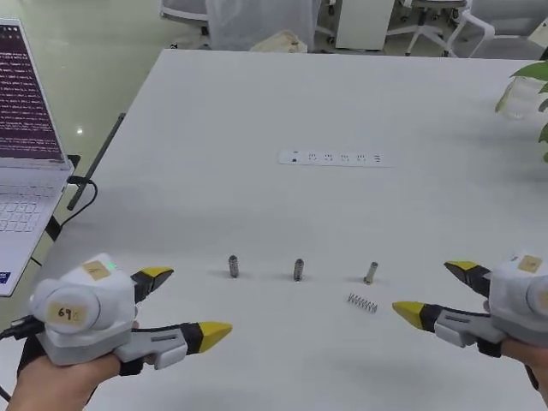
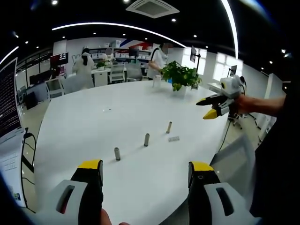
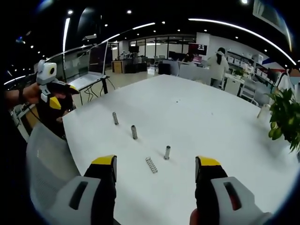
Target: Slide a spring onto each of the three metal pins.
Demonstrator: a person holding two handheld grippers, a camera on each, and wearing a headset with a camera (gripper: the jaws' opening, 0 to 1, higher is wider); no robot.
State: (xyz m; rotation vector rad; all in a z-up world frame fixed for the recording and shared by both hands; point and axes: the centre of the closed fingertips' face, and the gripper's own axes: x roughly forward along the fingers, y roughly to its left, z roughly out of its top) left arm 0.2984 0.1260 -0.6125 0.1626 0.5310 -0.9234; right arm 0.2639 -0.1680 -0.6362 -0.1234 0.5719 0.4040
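Note:
Three metal pins stand upright in a row on the white table: the left pin (image 1: pixel 233 266), the middle pin (image 1: pixel 298 270) and the right pin (image 1: pixel 371 273). The left and middle pins look ribbed, as if springs sit on them; the right pin looks smooth. A loose spring (image 1: pixel 362 302) lies flat just in front of the right pin, also seen as the spring (image 3: pixel 151 165) beside a pin (image 3: pixel 167 153). My left gripper (image 1: pixel 184 304) hovers open at the near left. At the near right my right gripper (image 1: pixel 437 291) is open too, a short way from the spring.
An open laptop (image 1: pixel 21 163) sits at the left table edge with a cable beside it. A white power strip (image 1: pixel 336 158) lies mid-table beyond the pins. A potted plant (image 1: pixel 533 90) stands at the far right. Chairs and people are in the room beyond.

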